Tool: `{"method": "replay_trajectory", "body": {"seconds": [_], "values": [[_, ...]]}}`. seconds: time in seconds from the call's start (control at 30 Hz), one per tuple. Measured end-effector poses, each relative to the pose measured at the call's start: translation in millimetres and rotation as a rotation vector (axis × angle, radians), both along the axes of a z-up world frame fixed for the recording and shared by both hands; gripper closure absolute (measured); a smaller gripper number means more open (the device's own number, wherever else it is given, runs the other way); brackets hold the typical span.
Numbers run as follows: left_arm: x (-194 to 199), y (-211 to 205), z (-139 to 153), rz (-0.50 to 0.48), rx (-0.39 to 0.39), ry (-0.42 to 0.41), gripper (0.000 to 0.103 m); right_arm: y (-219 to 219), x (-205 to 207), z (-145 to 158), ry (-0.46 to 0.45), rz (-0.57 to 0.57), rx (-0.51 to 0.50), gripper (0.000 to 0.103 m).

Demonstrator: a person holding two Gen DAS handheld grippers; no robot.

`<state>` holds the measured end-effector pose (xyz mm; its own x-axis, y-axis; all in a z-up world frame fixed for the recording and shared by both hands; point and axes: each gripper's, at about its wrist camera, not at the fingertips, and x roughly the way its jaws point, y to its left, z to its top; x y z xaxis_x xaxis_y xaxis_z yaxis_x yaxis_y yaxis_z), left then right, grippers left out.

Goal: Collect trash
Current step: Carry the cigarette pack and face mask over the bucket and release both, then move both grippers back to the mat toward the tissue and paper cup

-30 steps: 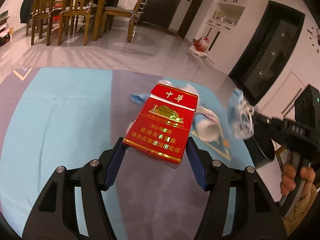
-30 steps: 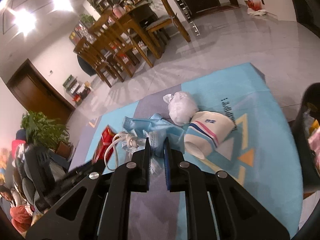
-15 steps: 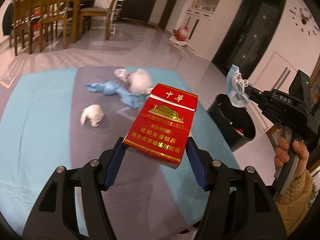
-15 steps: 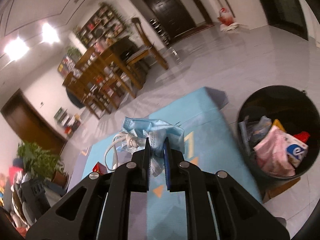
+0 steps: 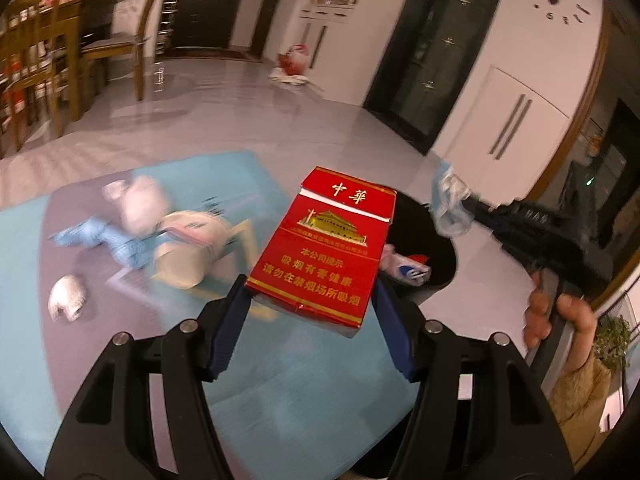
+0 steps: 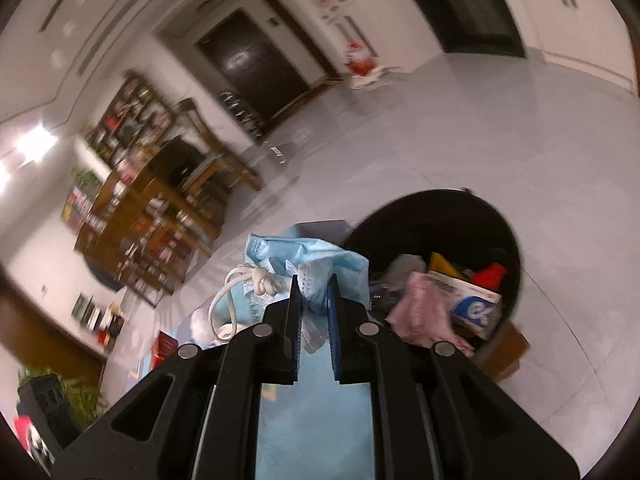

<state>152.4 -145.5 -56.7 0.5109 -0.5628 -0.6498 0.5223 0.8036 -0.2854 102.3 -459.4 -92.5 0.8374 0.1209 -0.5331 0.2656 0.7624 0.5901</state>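
Bin [image 6: 436, 216] now lies just beyond my right tongs [image 6: 313, 300], clamped on the blue mask [image 6: 320, 260]. Left tongs [image 5: 310, 300] grip the red cigarette pack [image 5: 324, 248]. Drop appears imminent.

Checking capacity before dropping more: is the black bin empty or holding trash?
Holding trash: the black bin contains a pink wrapper and other packaging.

My left hand-held gripper [image 5: 310, 316] holds the cigarette pack [image 5: 322, 246] above the mat [image 5: 120, 360]; the cup [image 5: 188, 250] and tissue wad [image 5: 66, 298] lie left on it. The bin [image 6: 436, 224] stands right, mask [image 6: 316, 264] beside its rim.
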Motion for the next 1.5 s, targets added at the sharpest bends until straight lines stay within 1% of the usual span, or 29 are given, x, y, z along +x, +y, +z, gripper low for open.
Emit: {"method": "replay_trajectory", "body": {"seconds": [0.13, 0.23, 0.4, 0.5, 0.57, 0.63, 0.67, 0.7, 0.73, 0.77, 0.9, 0.97, 1.1, 1.3, 1.43, 1.5], "values": [[16, -47, -4, -0.063, -0.010, 0.021, 0.040, -24, -3, -11, 0.038, -0.076, 0.053, 0.090], [33, -83, -16, -0.096, -0.008, 0.070, 0.040, -41, -3, -18, 0.058, -0.136, 0.092, 0.090], [55, -128, -34, -0.105, 0.032, 0.112, 0.040, -56, 0, -29, 0.094, -0.201, 0.129, 0.090], [62, -148, -42, -0.113, 0.055, 0.123, 0.040, -66, 0, -33, 0.092, -0.245, 0.137, 0.090], [67, -159, -45, -0.114, 0.069, 0.121, 0.040, -72, 4, -35, 0.091, -0.253, 0.148, 0.090], [72, -171, -49, -0.121, 0.073, 0.132, 0.040, -76, 11, -38, 0.098, -0.259, 0.156, 0.086], [73, -175, -51, -0.119, 0.078, 0.132, 0.038, -77, 14, -40, 0.099, -0.269, 0.159, 0.081], [75, -178, -53, -0.117, 0.084, 0.130, 0.036, -79, 15, -40, 0.101, -0.275, 0.161, 0.069], [76, -181, -55, -0.116, 0.087, 0.131, 0.030, -82, 17, -43, 0.110, -0.287, 0.166, 0.060], [77, -182, -56, -0.112, 0.089, 0.130, 0.028, -85, 18, -44, 0.114, -0.295, 0.170, 0.057], [80, -171, -61, -0.098, 0.067, 0.150, 0.027, -97, 12, -51, 0.125, -0.326, 0.229, 0.053], [77, -165, -64, -0.092, 0.052, 0.161, 0.026, -99, 9, -53, 0.130, -0.335, 0.239, 0.051], [65, -140, -67, -0.084, 0.017, 0.175, 0.024, -98, 7, -53, 0.138, -0.331, 0.253, 0.050], [38, -93, -69, -0.070, 0.002, 0.173, 0.022, -82, 14, -46, 0.145, -0.282, 0.227, 0.048], [26, -57, -67, -0.028, -0.004, 0.170, 0.020, -63, 21, -39, 0.144, -0.221, 0.195, 0.045], [22, -36, -65, 0.006, 0.004, 0.156, 0.020, -54, 24, -36, 0.146, -0.190, 0.176, 0.045]]}}
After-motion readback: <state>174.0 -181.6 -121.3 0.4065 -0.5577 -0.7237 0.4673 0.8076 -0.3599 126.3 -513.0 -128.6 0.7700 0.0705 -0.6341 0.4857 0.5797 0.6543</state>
